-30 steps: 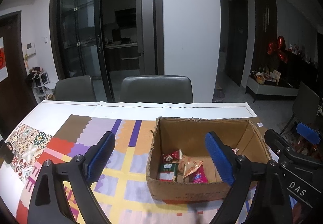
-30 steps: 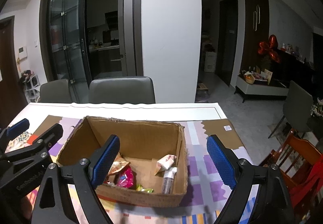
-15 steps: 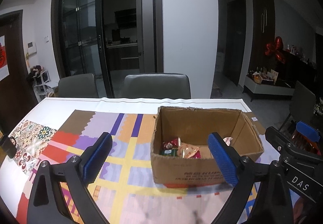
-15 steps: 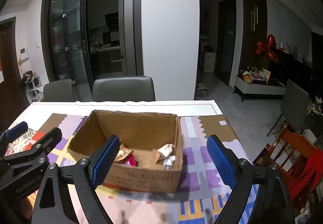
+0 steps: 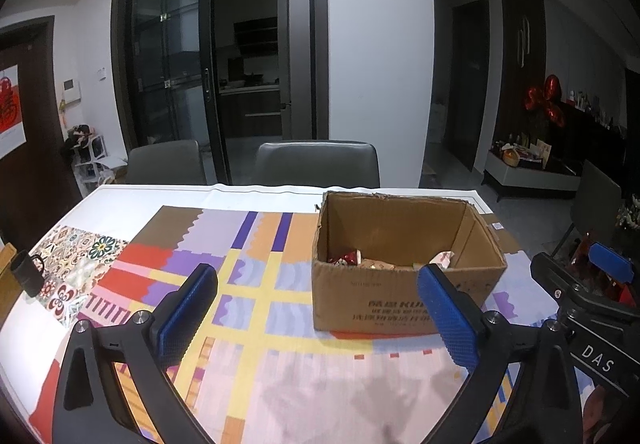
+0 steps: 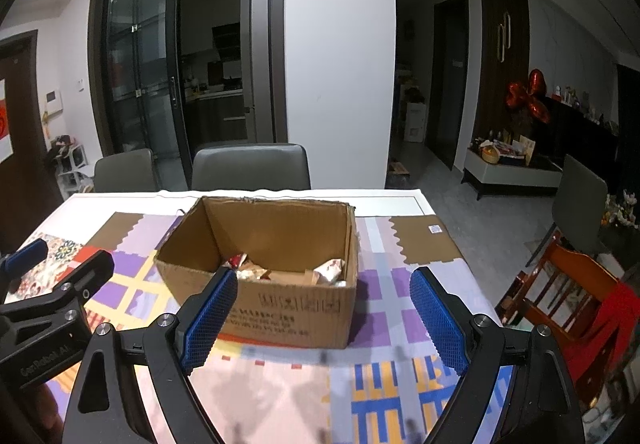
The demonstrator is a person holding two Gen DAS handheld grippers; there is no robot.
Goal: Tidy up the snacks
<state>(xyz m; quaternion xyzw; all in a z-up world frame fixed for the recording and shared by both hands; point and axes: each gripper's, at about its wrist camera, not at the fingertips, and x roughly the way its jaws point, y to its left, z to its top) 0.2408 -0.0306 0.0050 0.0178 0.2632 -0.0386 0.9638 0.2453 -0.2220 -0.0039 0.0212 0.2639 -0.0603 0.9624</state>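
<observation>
An open cardboard box [image 5: 400,308] [image 6: 288,316] stands on the patterned tablecloth [image 5: 256,308] [image 6: 384,308]. Several snack packets [image 5: 360,260] [image 6: 280,272] lie at its bottom, mostly hidden by the near wall. My left gripper [image 5: 316,308] hovers in front of the box and to its left, jaws still opening, nothing between its blue pads. My right gripper [image 6: 324,316] hangs before the box's near wall, open and empty. In each wrist view the other gripper shows at the picture's edge.
A black mug [image 5: 26,272] stands at the table's left edge. Two grey chairs [image 5: 316,164] [image 5: 164,162] sit behind the far side. A wooden chair [image 6: 568,292] with a red cloth stands to the right of the table.
Both grippers have drawn back from the box, which now looks smaller and farther off, with less of its inside visible. The left jaws have spread a little wider.
</observation>
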